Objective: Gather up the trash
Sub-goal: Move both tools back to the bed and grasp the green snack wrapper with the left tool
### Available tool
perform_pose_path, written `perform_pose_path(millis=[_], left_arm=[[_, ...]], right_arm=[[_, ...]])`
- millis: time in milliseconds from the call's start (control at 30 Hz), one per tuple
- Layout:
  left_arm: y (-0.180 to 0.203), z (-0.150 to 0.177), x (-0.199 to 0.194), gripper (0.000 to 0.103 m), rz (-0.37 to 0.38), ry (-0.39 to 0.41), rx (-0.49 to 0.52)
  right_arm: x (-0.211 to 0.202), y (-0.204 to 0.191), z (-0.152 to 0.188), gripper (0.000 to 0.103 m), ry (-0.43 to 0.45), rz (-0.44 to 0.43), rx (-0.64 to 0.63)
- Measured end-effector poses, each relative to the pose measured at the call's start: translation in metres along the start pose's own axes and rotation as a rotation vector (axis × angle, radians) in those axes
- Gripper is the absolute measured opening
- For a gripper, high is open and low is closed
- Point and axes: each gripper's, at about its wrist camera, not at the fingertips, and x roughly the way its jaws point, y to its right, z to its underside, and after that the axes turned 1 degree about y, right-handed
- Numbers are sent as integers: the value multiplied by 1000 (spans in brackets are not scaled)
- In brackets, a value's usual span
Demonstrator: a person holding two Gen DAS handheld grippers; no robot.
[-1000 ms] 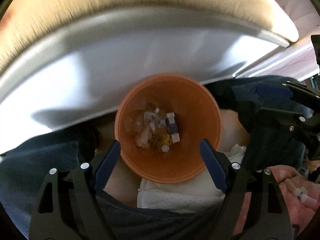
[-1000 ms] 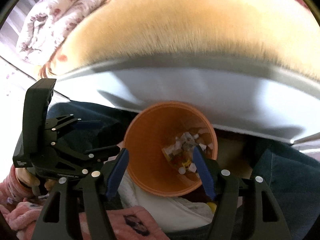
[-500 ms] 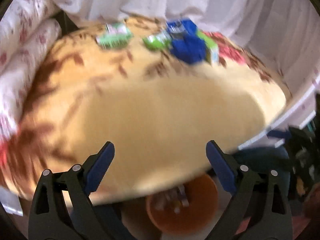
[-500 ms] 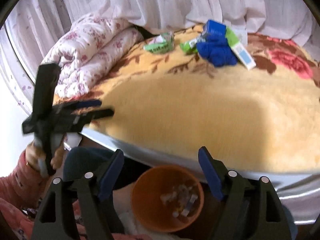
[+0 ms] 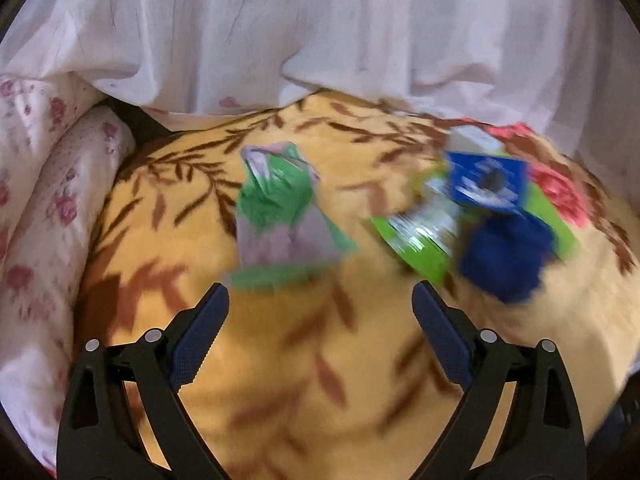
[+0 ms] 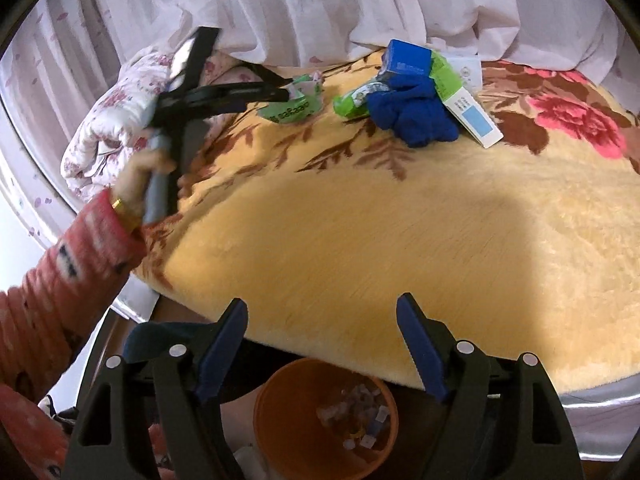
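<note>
My left tongs (image 5: 320, 330) hung wide apart and empty above the yellow flowered blanket (image 5: 280, 360), lined up just short of the crumpled green wrapper (image 5: 280, 208). From the right-hand camera those left tongs (image 6: 286, 94) sat right at that wrapper (image 6: 294, 106), tips close to it, though I couldn't tell whether they touched. My right tongs (image 6: 322, 350) were spread and held nothing, parked over the blanket's near edge with the orange bin (image 6: 326, 420) directly below, scraps already lying in its bottom.

The rest of the trash sat well to the right of the wrapper: a green packet (image 6: 358, 100), a blue box (image 6: 406, 60), a blue cloth (image 6: 412, 116) and a white-and-blue carton (image 6: 474, 120) bunched together, touching or overlapping.

Judging it, the wrapper was the one to take. It looked light and crushable, so I reckoned the best approach was straddling its bulky middle, pressing slightly into the soft blanket, and closing fully before lifting, taking care not to pinch the pile underneath.
</note>
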Motion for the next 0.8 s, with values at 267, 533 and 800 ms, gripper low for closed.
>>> perform_pose_path(millis=[267, 533, 800], left_arm=[[-9, -43, 73, 58, -64, -140, -28], [-9, -29, 66, 17, -29, -153, -45], [-10, -4, -5, 15, 46, -45, -83]], right_arm=[[11, 10, -8, 75, -7, -9, 27], [14, 12, -9, 75, -7, -12, 28], [6, 6, -10, 75, 18, -10, 16]])
